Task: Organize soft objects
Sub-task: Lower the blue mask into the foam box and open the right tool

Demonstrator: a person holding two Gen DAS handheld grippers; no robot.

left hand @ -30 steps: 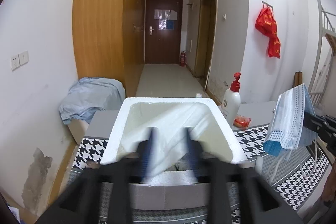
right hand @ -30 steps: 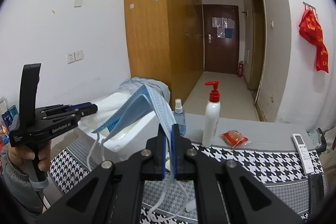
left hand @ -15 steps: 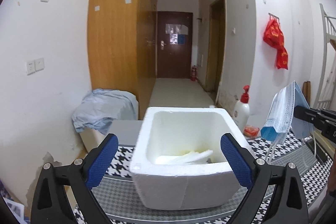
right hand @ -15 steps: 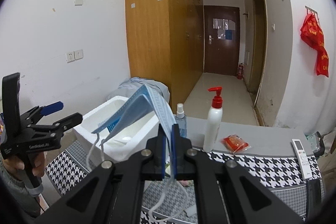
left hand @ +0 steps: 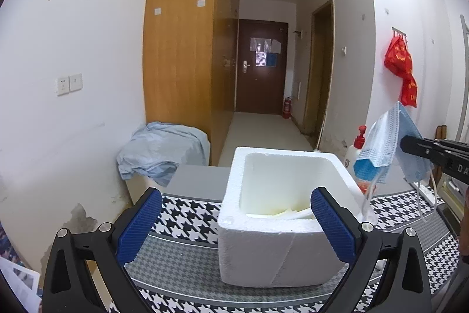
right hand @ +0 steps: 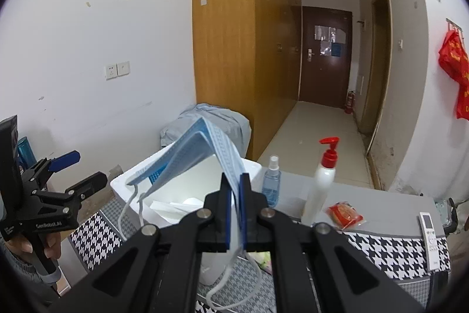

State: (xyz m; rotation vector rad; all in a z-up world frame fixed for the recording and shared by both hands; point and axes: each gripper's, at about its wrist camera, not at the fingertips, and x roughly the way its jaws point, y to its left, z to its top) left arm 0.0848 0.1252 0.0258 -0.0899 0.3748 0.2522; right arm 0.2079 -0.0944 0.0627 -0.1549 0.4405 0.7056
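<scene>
A white foam box (left hand: pixel 281 225) stands on the houndstooth table cloth (left hand: pixel 190 216); white sheets lie inside it. My left gripper (left hand: pixel 234 222) is open and empty, held back in front of the box. My right gripper (right hand: pixel 234 195) is shut on a stack of blue face masks (right hand: pixel 199 148), held in the air to the right of the box, above its rim. The masks (left hand: pixel 384 148) and the right gripper also show at the right of the left wrist view. The box shows in the right wrist view (right hand: pixel 140 181), with the left gripper (right hand: pixel 79 169) at its left.
A white pump bottle with a red top (right hand: pixel 322 181), a small blue spray bottle (right hand: pixel 271 184), a red packet (right hand: pixel 346 214) and a white remote (right hand: pixel 431 233) lie on the table. A light blue cloth (left hand: pixel 158 148) covers something by the wall at the left.
My left gripper has opened and drawn back out of the foam box, leaving the white sheets inside. My right gripper has kept hold of the masks and moved nearer the box.
</scene>
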